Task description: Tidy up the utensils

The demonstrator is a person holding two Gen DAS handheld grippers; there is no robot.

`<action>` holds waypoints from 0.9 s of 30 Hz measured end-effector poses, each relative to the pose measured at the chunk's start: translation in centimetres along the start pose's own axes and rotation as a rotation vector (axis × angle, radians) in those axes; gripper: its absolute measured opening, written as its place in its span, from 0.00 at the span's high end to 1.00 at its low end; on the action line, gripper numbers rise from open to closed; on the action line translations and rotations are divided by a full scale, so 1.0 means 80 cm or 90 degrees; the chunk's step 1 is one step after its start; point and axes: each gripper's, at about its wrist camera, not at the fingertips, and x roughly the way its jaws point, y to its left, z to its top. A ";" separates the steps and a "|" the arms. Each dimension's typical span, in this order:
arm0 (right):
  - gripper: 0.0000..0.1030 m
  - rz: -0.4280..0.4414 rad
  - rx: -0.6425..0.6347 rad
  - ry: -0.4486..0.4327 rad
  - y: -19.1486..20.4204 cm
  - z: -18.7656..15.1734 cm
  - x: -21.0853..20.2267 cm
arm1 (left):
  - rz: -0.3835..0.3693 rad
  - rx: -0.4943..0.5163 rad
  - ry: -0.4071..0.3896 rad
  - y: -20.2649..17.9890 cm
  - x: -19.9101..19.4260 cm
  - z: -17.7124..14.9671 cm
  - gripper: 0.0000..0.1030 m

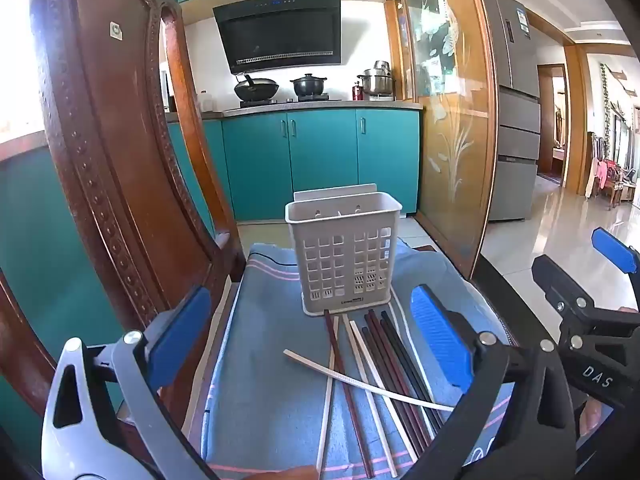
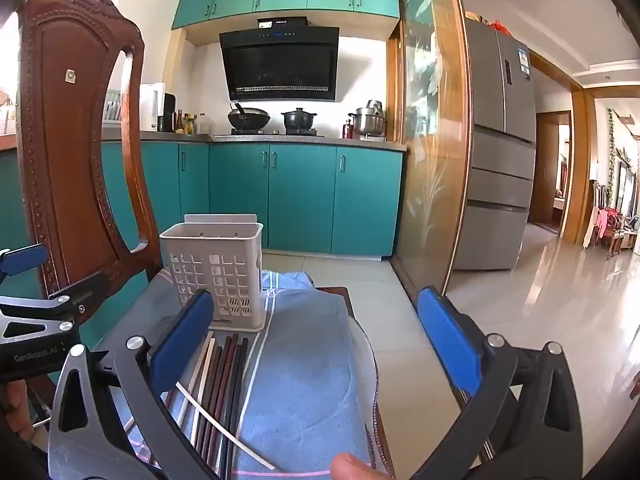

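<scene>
"DAS" on right claw (image 1: pixel 612 256); "GenRobot.AI" on left claw (image 2: pixel 20 260).

A white perforated plastic utensil holder (image 1: pixel 343 254) is standing on the blue striped cloth (image 1: pixel 272 360), with loose white and dark chopsticks (image 1: pixel 372 364) lying before it (one white stick crossing the others) and the carved wooden chair back (image 1: pixel 108 152) rising left.

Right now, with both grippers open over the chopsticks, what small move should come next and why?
Probably lower the left gripper onto the white chopstick lying crosswise atop the pile. It sits on top, the left fingers already straddle it, and the holder stands empty just behind.
</scene>
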 end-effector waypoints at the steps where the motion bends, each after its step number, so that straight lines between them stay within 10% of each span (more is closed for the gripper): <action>1: 0.03 0.001 0.000 0.004 0.000 -0.001 0.001 | 0.000 0.001 -0.001 0.000 0.000 0.000 0.03; 27: 0.03 0.005 0.003 -0.004 -0.002 -0.004 -0.004 | -0.001 0.007 0.001 -0.005 0.004 0.000 0.03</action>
